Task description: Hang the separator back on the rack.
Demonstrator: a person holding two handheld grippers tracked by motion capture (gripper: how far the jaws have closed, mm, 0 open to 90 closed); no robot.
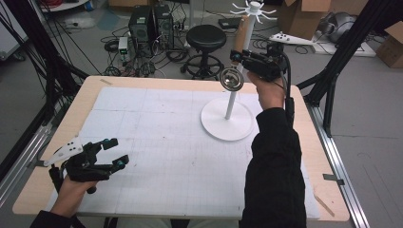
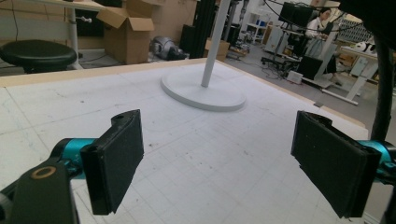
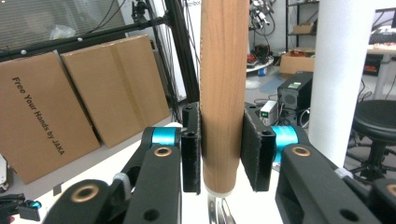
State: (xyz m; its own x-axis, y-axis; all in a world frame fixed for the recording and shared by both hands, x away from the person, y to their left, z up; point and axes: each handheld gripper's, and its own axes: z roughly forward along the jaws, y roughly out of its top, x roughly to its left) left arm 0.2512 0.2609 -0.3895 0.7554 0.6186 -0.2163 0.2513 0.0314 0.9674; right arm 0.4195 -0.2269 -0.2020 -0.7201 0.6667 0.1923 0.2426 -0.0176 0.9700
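My right gripper (image 1: 239,55) is raised over the table's far right, beside the upper pole of a white stand (image 1: 226,124) topped with hooks. It is shut on the wooden handle (image 3: 224,93) of a utensil; both black pads (image 3: 191,154) press its sides. The handle (image 1: 244,33) points up and the round metal head (image 1: 232,79) hangs below the jaws. The stand's white pole (image 3: 343,70) rises just right of the handle. My left gripper (image 1: 119,152) sits low near the front left corner, open with nothing between its jaws (image 2: 217,168), facing the stand's round base (image 2: 203,91).
A white gridded mat (image 1: 157,142) covers the wooden table (image 1: 311,156). Behind the far edge stand a black stool (image 1: 206,38) and computer towers (image 1: 151,23). Cardboard boxes (image 3: 70,102) lean at the back. A person sits at a distant desk (image 2: 322,28).
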